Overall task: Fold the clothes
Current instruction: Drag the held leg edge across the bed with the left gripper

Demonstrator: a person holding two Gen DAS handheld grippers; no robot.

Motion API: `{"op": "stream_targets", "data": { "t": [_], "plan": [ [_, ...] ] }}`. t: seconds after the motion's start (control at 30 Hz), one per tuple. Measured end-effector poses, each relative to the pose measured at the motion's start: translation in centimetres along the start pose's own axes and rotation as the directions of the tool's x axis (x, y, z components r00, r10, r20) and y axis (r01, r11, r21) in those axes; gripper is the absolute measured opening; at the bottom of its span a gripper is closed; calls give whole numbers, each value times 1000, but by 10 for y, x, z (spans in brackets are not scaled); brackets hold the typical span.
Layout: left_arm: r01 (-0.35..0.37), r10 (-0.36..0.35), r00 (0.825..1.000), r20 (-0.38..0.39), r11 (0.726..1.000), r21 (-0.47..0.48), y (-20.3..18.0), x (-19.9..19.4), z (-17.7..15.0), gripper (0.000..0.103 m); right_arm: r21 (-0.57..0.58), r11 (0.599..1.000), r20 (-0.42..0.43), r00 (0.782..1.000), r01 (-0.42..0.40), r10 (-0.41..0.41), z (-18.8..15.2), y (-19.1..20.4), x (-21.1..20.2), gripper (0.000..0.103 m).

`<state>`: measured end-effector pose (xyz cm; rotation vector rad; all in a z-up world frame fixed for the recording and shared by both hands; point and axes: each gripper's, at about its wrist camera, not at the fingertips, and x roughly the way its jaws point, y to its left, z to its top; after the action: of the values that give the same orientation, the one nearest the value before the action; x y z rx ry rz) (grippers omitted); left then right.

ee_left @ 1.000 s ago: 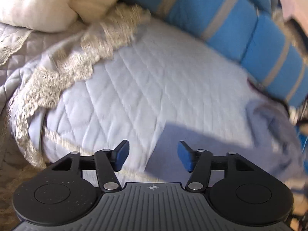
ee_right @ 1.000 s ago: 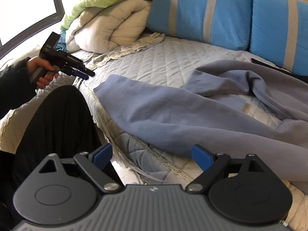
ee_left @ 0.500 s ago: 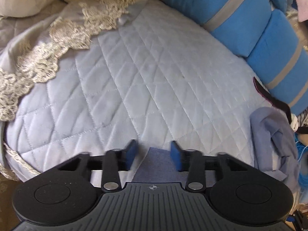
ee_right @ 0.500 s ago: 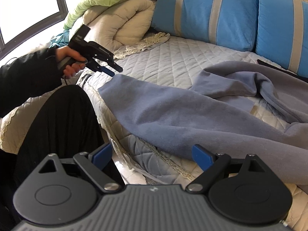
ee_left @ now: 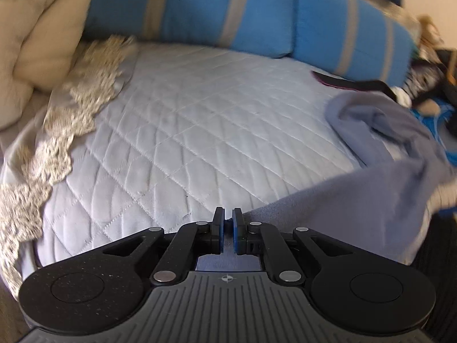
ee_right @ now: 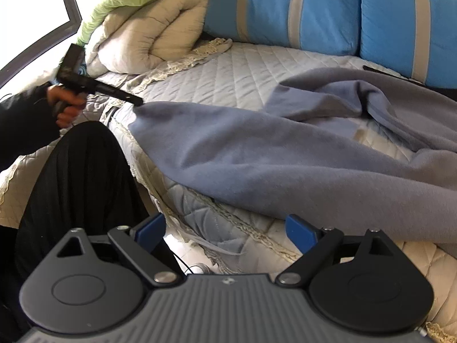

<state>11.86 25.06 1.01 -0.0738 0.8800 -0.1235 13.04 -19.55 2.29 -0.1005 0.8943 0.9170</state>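
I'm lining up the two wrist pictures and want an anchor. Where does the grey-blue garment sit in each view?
Left wrist view: grey-blue garment fills the lower right, its edge running to the left gripper.
Right wrist view: grey-blue garment spreads across the middle and right.
Shared landmark: the striped blue cushions along the top.

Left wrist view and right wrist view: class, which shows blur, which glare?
Left wrist view: the lace trim and blue cushions are smeared, though the tongs are crisp. Right wrist view: sharper, the window blown out white.
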Motion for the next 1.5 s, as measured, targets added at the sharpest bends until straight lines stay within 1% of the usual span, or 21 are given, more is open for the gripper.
{"op": "stream_targets", "data": {
  "t": [0.03, 0.1, 0.2, 0.33, 0.47, 0.53, 0.6, 0.63, 0.7, 0.73, 0.83, 0.9, 1.0, 1.1, 1.2, 1.3, 1.43, 1.5],
  "plan": [
    [1, -1, 1000, 5, 1000, 27, -3, -2, -3, 5, 1, 1000, -2, 1000, 1, -1, 0, 0, 0, 96],
    [4, -3, 1000, -11, 997, 71, -10, -1, -6, 5, -2, 1000, -4, 1000, 2, -2, 0, 1, 1, 96],
    [10, -4, 998, -55, 994, 109, -15, 6, -11, 5, -10, 1000, -6, 1000, -4, 4, 1, 4, 2, 96],
    [30, -16, 994, -108, 990, 135, -18, 10, -14, 7, -12, 1000, -6, 1000, -6, 6, 0, 6, 2, 96],
    [52, -29, 987, -157, 989, 139, -18, 15, -14, 8, -6, 1000, -8, 1000, -3, 3, -1, 5, 2, 96],
    [53, -26, 981, -192, 989, 138, -18, 19, -13, 10, -1, 1000, -8, 1000, 0, 0, -1, 4, 3, 96],
    [52, -22, 979, -204, 988, 143, -19, 22, -13, 10, -2, 1000, -6, 1000, 1, -1, -2, 4, 2, 96],
    [49, -17, 979, -204, 987, 151, -20, 22, -14, 12, -3, 1000, -6, 1000, 0, 0, -2, 5, 2, 96],
    [47, -11, 980, -199, 983, 176, -24, 21, -14, 20, -3, 1000, -5, 1000, -1, 1, -3, 5, 2, 96],
    [45, -7, 982, -191, 979, 197, -27, 20, -13, 24, -1, 1000, -5, 1000, 0, 0, -3, 5, 2, 97],
    [43, 5, 984, -177, 963, 266, -38, 19, -12, 26, 5, 1000, -6, 1000, -2, 2, -5, 4, 1, 97],
    [53, -1, 984, -175, 954, 296, -44, 18, -8, 26, 5, 1000, -6, 1000, -3, 3, -6, 5, 1, 97],
    [84, -35, 986, -163, 948, 307, -46, 14, 0, 27, 7, 1000, -5, 1000, -3, 3, -8, 5, 0, 97],
    [84, -33, 987, -158, 941, 329, -43, 12, 9, 27, 15, 1000, -4, 1000, 1, 0, -9, 4, -1, 97],
    [96, -20, 981, -194, 914, 393, -39, 17, 14, 27, 17, 1000, -7, 1000, 5, -5, -11, 3, -2, 97],
    [143, -37, 967, -253, 898, 416, -35, 25, 15, 27, 19, 1000, -9, 1000, 7, -7, -12, 2, -3, 97],
    [182, -53, 957, -286, 876, 446, -39, 24, 8, 27, 30, 999, -9, 1000, 14, -14, -14, 0, -3, 97],
    [216, -75, 949, -306, 862, 458, -44, 23, 4, 27, 35, 999, -11, 1000, 14, -14, -15, 0, -3, 98]
  ]
}}
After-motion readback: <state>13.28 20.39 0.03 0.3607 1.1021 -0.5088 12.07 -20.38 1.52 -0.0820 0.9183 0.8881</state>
